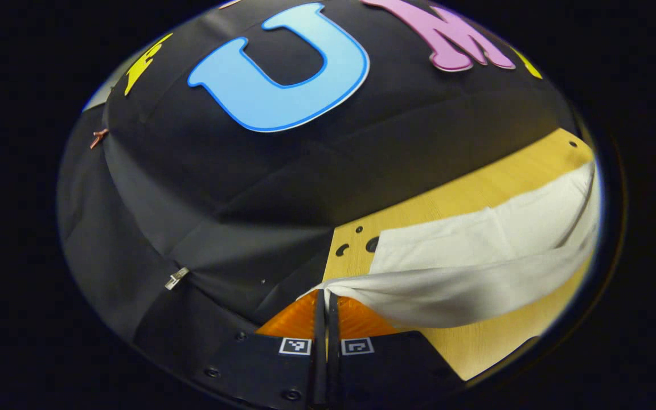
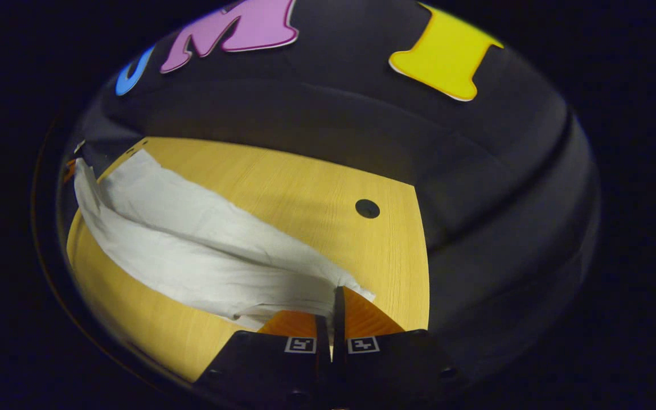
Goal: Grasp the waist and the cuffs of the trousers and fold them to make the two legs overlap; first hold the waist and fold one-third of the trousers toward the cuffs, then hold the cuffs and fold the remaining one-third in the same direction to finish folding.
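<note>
The trousers (image 1: 476,267) are held lifted at one long edge above the table (image 1: 453,196), the cloth stretched between the two grippers while the rest lies flat on the wood. In the left gripper view, the left gripper (image 1: 326,296) is seen closed on a corner of the fabric, which runs away to the right. In the right gripper view, the right gripper (image 2: 336,296) is seen pinched on the opposite corner, the cloth running away to the left. Which end is waist and which is cuffs cannot be told. The long axis spans gripper to gripper, so the fold is judged to need both ends carried together across it.
</note>
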A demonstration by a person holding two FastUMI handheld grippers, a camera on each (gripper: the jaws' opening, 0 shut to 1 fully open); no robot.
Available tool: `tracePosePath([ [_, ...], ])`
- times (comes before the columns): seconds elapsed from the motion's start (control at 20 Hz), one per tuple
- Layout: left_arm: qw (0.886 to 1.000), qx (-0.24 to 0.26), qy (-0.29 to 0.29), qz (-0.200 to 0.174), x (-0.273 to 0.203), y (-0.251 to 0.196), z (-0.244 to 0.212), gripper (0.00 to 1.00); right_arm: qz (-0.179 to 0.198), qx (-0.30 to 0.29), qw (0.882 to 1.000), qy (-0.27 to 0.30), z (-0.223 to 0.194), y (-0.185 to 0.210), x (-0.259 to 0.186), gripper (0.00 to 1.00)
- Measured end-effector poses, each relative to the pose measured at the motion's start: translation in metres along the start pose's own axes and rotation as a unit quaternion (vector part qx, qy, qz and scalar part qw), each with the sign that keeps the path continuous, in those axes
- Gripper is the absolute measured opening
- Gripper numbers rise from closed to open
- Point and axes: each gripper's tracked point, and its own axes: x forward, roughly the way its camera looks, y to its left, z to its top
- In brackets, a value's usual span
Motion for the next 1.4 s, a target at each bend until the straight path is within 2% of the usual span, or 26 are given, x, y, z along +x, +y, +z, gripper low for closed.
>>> tracePosePath([
  [0.15, 1.000, -0.019, -0.004, -0.012, 0.049, -0.015, 0.018, 0.05, -0.001, 0.072, 0.997, -0.012, 0.031, -0.004, 0.027, 0.05],
  [0.3, 0.999, -0.011, 0.004, -0.041, 0.094, -0.044, 0.019, 0.05, 0.003, 0.125, 0.992, -0.005, 0.042, -0.003, 0.057, 0.05],
  [0.4, 0.998, 0.001, 0.012, -0.056, 0.115, -0.067, 0.011, 0.05, 0.001, 0.141, 0.990, 0.007, 0.036, 0.000, 0.079, 0.11],
  [0.5, 0.998, 0.001, 0.016, -0.059, 0.126, -0.075, 0.004, 0.06, -0.013, 0.139, 0.990, 0.017, 0.026, 0.000, 0.098, 0.26],
  [0.55, 0.998, -0.011, 0.014, -0.064, 0.126, -0.080, 0.004, 0.06, -0.017, 0.133, 0.991, 0.021, 0.023, -0.002, 0.100, 0.28],
  [0.6, 0.997, -0.027, 0.009, -0.069, 0.126, -0.084, 0.005, 0.18, -0.017, 0.125, 0.992, 0.024, 0.018, -0.002, 0.104, 0.25],
  [0.75, 0.994, -0.079, -0.020, -0.068, 0.111, -0.075, 0.019, 0.77, -0.038, 0.102, 0.994, 0.020, 0.007, -0.014, 0.094, 0.99],
  [0.8, 0.993, -0.097, -0.030, -0.067, 0.101, -0.071, 0.025, 0.96, -0.044, 0.106, 0.993, 0.014, 0.002, -0.018, 0.088, 0.96],
  [1.0, 0.983, -0.156, -0.072, -0.058, 0.071, -0.050, 0.040, 0.96, -0.060, 0.170, 0.983, -0.031, -0.018, -0.033, 0.056, 0.98],
  [1.15, 0.978, -0.179, -0.090, -0.056, 0.038, -0.044, 0.033, 0.96, -0.075, 0.242, 0.966, -0.062, -0.037, -0.047, 0.044, 0.98],
  [1.3, 0.974, -0.209, -0.074, -0.047, -0.033, -0.038, 0.025, 0.97, -0.070, 0.294, 0.951, -0.067, -0.058, -0.048, 0.049, 0.99],
  [1.4, 0.962, -0.258, -0.073, -0.054, -0.070, -0.045, 0.021, 0.97, -0.074, 0.315, 0.944, -0.070, -0.067, -0.050, 0.051, 0.99],
])
